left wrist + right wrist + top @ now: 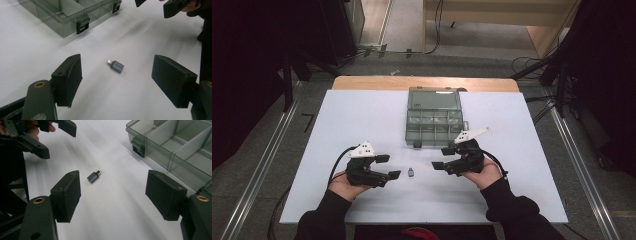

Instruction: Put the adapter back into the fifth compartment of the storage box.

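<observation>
The small grey metal-tipped adapter (410, 172) lies on the white bench (362, 115) near its front edge, between both released claws. Judging by position, the left claw (388, 166) should straddle its narrow sides squarely before clenching; the right claw (442, 157) waits beside the clear smoky plastic compartment box (434, 116).

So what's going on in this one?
A person holds a gripper in each hand over a white table. A small grey adapter lies loose on the table between the left gripper and the right gripper. Both grippers are open and neither touches the adapter. Behind them sits a clear organizer box with its lid open and its compartments looking empty. Nothing has been picked up yet.
</observation>
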{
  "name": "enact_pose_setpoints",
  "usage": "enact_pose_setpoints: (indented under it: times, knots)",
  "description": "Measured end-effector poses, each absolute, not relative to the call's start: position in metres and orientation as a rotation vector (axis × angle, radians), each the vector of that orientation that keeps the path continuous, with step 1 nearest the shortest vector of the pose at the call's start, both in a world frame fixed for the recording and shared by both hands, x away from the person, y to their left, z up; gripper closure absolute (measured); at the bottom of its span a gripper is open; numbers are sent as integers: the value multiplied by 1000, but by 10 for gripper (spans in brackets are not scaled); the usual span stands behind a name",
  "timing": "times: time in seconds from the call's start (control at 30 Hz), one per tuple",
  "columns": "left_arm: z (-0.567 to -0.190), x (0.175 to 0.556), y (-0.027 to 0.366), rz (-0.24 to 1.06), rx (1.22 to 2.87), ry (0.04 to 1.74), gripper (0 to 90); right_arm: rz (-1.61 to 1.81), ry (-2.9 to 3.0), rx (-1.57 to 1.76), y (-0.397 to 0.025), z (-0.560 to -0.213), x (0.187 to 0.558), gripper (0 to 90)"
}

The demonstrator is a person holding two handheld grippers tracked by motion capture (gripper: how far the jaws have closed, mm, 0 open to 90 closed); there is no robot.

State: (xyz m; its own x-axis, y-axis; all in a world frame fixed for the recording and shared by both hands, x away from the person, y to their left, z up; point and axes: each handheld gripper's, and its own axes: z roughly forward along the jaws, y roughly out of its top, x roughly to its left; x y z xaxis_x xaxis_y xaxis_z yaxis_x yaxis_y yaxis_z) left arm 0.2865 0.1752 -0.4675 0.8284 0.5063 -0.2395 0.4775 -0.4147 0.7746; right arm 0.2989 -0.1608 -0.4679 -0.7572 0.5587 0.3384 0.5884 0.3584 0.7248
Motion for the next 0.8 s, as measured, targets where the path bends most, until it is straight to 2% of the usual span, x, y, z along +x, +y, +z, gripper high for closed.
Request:
enact_pose_setpoints:
  times: [0.8]
  knots:
    - [-476, 277, 189, 43, 2073, 748, 243, -1359, -2588, -1097, -137, -471, 301, 276]
